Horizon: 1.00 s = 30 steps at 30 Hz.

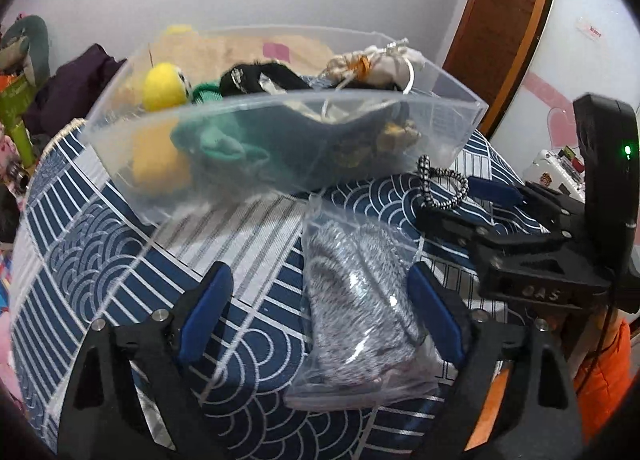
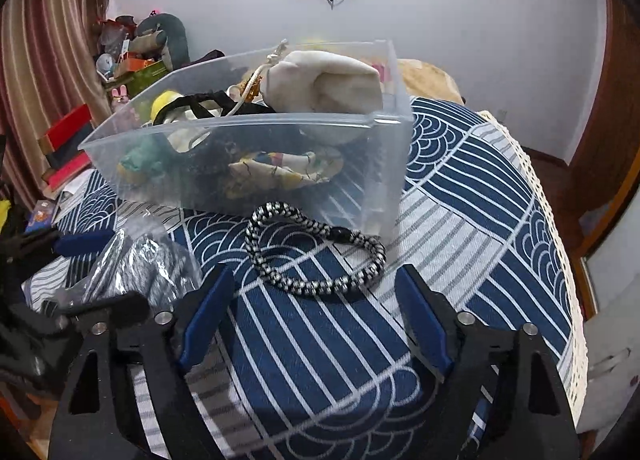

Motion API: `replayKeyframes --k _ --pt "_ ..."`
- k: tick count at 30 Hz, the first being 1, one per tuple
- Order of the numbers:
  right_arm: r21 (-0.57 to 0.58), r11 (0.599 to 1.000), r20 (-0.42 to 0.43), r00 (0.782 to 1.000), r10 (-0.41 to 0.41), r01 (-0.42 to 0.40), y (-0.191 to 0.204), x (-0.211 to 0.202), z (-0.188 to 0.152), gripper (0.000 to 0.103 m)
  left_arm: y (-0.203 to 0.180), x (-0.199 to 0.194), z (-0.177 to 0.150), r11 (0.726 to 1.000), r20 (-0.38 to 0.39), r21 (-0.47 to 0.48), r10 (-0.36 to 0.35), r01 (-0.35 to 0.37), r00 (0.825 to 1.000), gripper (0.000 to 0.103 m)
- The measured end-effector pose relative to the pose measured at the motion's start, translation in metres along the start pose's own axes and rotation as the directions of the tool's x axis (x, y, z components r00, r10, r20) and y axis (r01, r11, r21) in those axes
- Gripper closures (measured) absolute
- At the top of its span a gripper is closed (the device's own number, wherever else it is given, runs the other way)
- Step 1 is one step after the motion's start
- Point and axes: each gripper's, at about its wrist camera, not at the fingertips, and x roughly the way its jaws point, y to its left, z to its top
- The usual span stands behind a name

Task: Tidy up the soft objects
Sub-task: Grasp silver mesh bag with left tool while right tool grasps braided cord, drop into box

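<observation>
Two soft items are seen outside a clear plastic storage bin [image 2: 360,180] on a table covered by a blue-and-white wave-patterned cloth [image 2: 460,188]; plush toys and fabric pouches are already piled inside the bin. A grey knitted garment sealed in a clear plastic bag [image 1: 360,300] is framed between the spread fingers of the left gripper [image 1: 320,308], which is held wide with nothing clamped. A black-and-white braided cord loop [image 2: 316,252] lies on the cloth just in front of the bin wall, ahead of the right gripper [image 2: 316,308], whose fingers are likewise spread and empty.

The bagged knit is judged light and compressible, though its film is likely slippery; a pinch across the thick middle would probably be firmest. The cord is judged limp and light, best taken across one strand near its dark clasp.
</observation>
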Motion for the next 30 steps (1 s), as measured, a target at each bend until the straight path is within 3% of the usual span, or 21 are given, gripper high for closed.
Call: replayKeyframes --k 4,9,12,18,30 --pt "-0.015 1.0 0.012 1.0 -0.024 0.024 0.005 0.002 0.002 0.045 -0.002 -0.003 -0.003 1.0 0.025 0.007 -0.016 0.016 1.0 0.033" --pt "-0.006 1.0 0.026 1.0 -0.007 0.007 0.001 -0.001 0.0 0.076 -0.006 -0.008 -0.005 0.997 0.028 0.013 -0.075 0.075 0.997 0.06" --pt "-0.006 1.0 0.026 1.0 0.016 -0.016 0.003 -0.004 -0.002 0.091 -0.01 -0.01 -0.007 0.997 0.041 0.028 -0.073 0.072 0.996 0.067" --pt "-0.012 0.998 0.051 0.997 0.055 -0.055 0.009 -0.015 -0.007 0.092 -0.016 -0.022 -0.006 0.997 0.071 0.047 -0.063 0.06 0.995 0.079" --pt "-0.028 0.995 0.218 0.97 0.103 -0.1 0.01 -0.068 0.017 0.092 0.001 -0.073 0.029 0.999 0.212 0.035 -0.025 0.018 0.977 0.08"
